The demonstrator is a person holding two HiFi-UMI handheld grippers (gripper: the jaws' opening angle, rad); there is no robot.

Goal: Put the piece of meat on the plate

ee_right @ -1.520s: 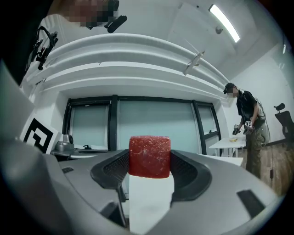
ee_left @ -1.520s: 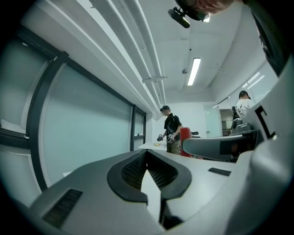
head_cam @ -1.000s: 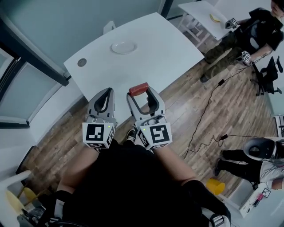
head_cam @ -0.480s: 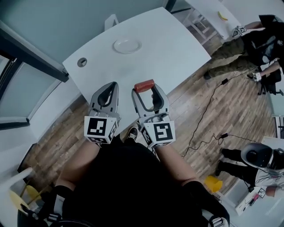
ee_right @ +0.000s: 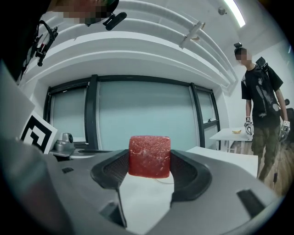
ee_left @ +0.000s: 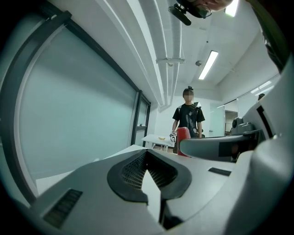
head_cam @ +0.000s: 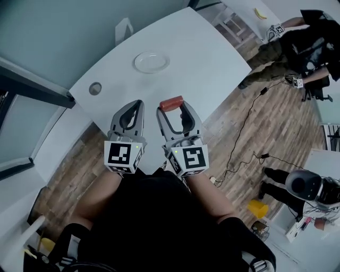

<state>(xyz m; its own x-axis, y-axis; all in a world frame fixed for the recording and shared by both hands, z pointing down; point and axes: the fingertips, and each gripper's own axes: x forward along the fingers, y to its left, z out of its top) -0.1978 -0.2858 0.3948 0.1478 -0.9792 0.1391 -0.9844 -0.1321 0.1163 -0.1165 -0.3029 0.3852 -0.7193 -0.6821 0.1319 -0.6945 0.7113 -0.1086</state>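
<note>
My right gripper is shut on a red block of meat, held above the near edge of the white table; the right gripper view shows the meat clamped at the tips of the right gripper. A small white plate lies further back on the table, apart from both grippers. My left gripper hovers just left of the right one, shut, with nothing in it. In the left gripper view the left gripper has its jaws together, and the meat shows beside them.
A round grommet hole sits at the table's left. A cable trails over the wooden floor on the right. A person stands at the far right by another table with a banana. A glass wall runs along the left.
The head camera has shifted, so the table and plate sit slightly differently in view. Both grippers keep the same pose side by side, the meat still clamped in the right one.
</note>
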